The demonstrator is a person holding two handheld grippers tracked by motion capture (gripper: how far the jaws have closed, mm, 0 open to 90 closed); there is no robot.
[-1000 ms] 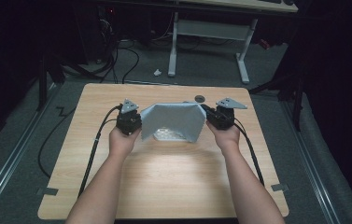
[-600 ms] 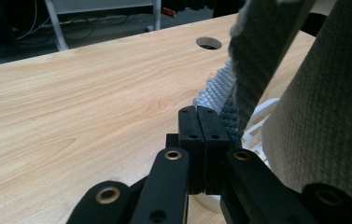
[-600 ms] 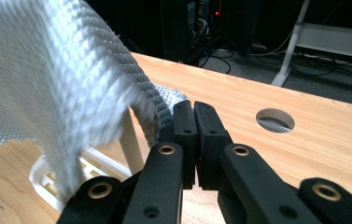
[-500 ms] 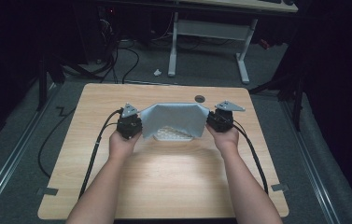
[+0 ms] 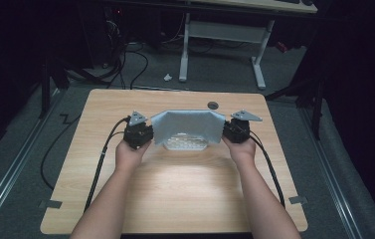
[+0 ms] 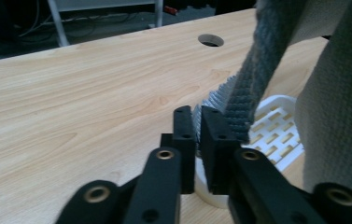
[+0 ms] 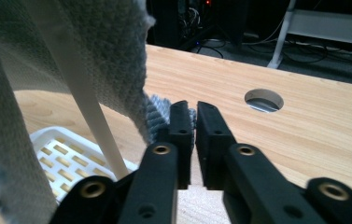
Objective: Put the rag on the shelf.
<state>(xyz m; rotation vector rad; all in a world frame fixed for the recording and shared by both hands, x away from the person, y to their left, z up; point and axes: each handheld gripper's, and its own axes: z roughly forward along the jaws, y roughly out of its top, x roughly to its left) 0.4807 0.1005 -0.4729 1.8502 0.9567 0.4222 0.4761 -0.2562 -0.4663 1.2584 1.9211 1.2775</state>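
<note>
A grey towel (image 5: pixel 187 124) hangs stretched between my two grippers over a white slotted tray (image 5: pixel 185 144) on the wooden table. My left gripper (image 5: pixel 146 132) is shut on the towel's left edge (image 6: pixel 250 88), with the tray (image 6: pixel 276 126) just beyond its jaws (image 6: pixel 197 133). My right gripper (image 5: pixel 227 129) is shut on the towel's right corner (image 7: pixel 157 114). In the right gripper view (image 7: pixel 187 123), the towel (image 7: pixel 85 42) drapes over a thin white bar (image 7: pixel 87 112) that rises from the tray (image 7: pixel 66 154).
A round cable hole (image 5: pixel 213 105) lies in the table (image 5: pixel 125 104) just behind the towel; it shows as the hole (image 6: pixel 210 40) and the hole (image 7: pixel 264 99) in the gripper views. A white desk frame (image 5: pixel 222 32) and cables stand on the floor beyond.
Both grippers have come slightly toward the person and lower. The towel, skewed a second ago, now hangs level and spread wide over the white tray.
</note>
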